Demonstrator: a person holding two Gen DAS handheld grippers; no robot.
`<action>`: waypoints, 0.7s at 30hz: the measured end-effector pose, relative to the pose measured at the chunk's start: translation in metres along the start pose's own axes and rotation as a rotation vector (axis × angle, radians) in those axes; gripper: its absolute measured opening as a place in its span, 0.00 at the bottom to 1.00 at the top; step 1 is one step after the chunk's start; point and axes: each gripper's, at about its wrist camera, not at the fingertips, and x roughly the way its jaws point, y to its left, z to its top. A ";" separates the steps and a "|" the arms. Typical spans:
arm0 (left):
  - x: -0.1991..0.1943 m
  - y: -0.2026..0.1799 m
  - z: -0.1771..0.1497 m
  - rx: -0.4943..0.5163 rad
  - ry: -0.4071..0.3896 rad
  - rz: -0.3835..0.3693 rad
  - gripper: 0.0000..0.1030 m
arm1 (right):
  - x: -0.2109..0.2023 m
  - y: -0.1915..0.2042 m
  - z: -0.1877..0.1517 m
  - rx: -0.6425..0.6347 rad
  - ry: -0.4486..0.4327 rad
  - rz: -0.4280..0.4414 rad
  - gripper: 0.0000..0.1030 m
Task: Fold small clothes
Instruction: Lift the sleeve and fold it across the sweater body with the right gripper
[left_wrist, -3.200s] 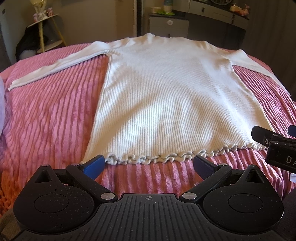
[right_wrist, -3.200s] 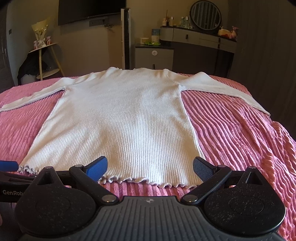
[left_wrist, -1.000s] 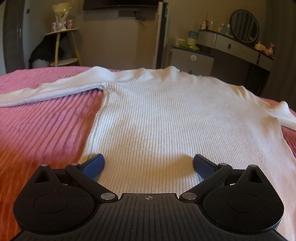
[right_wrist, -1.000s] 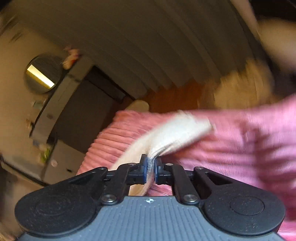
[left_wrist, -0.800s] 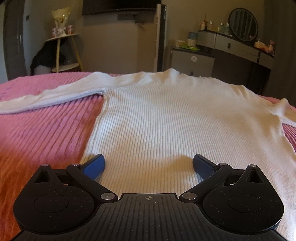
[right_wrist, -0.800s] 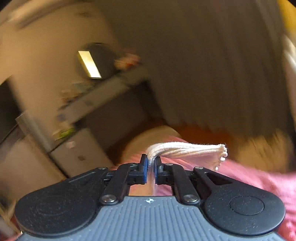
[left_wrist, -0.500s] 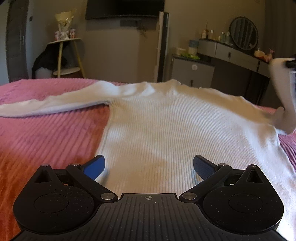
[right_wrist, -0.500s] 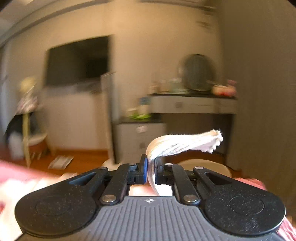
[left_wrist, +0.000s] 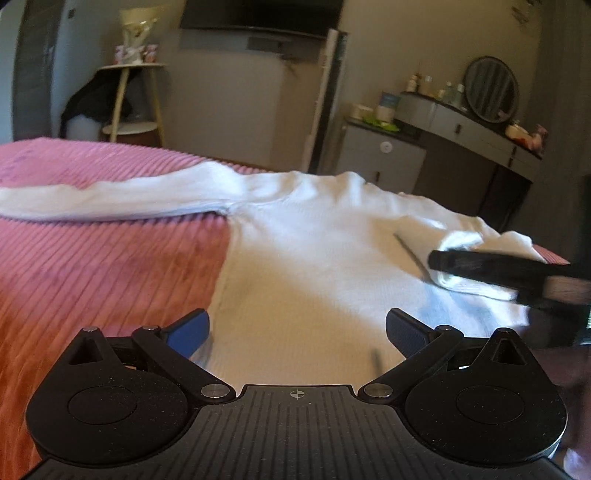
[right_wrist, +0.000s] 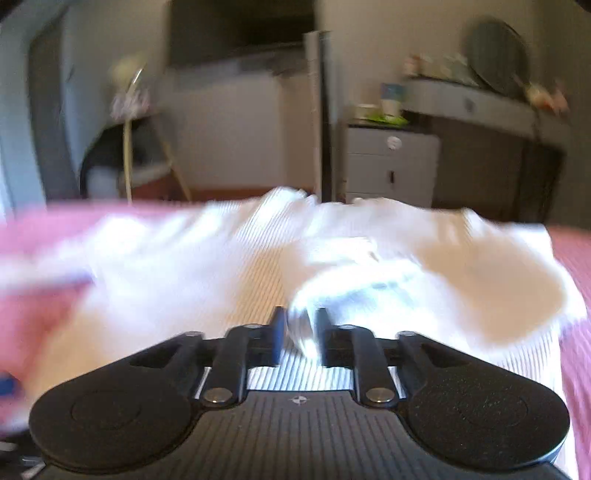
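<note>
A white ribbed sweater (left_wrist: 314, 258) lies flat on a pink corduroy bedspread (left_wrist: 110, 277). Its left sleeve (left_wrist: 110, 199) stretches out to the left. The right sleeve (left_wrist: 487, 240) is doubled back over the body near the shoulder. My left gripper (left_wrist: 297, 325) hovers open over the sweater's lower body, with nothing between its fingers. My right gripper (right_wrist: 300, 332) reaches in from the right, low over the sweater; its jaws are opening. The sleeve's end (right_wrist: 332, 288) lies loosely between them, blurred. In the left wrist view my right gripper (left_wrist: 454, 273) shows as a black bar across the folded sleeve.
Beyond the bed's far edge stand a grey drawer cabinet (left_wrist: 384, 155), a dresser with a round mirror (left_wrist: 489, 90) and a wooden shelf stand (left_wrist: 129, 99). Bare pink bedspread lies to the left of the sweater; the bed's right edge is close to the right shoulder.
My right gripper swung the right sleeve in from beyond the bed's right side and laid it over the sweater's body. Its jaws, shut on the sleeve before, have parted. My left gripper rose slightly.
</note>
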 end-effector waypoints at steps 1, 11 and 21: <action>0.001 -0.002 0.002 0.005 0.001 -0.013 1.00 | -0.015 -0.011 -0.005 0.068 -0.003 -0.014 0.29; 0.039 -0.059 0.039 0.102 0.010 -0.148 1.00 | -0.080 -0.084 -0.025 0.398 -0.086 -0.093 0.29; 0.126 -0.127 0.046 0.223 0.060 -0.102 1.00 | -0.049 -0.128 -0.039 0.455 -0.089 -0.060 0.29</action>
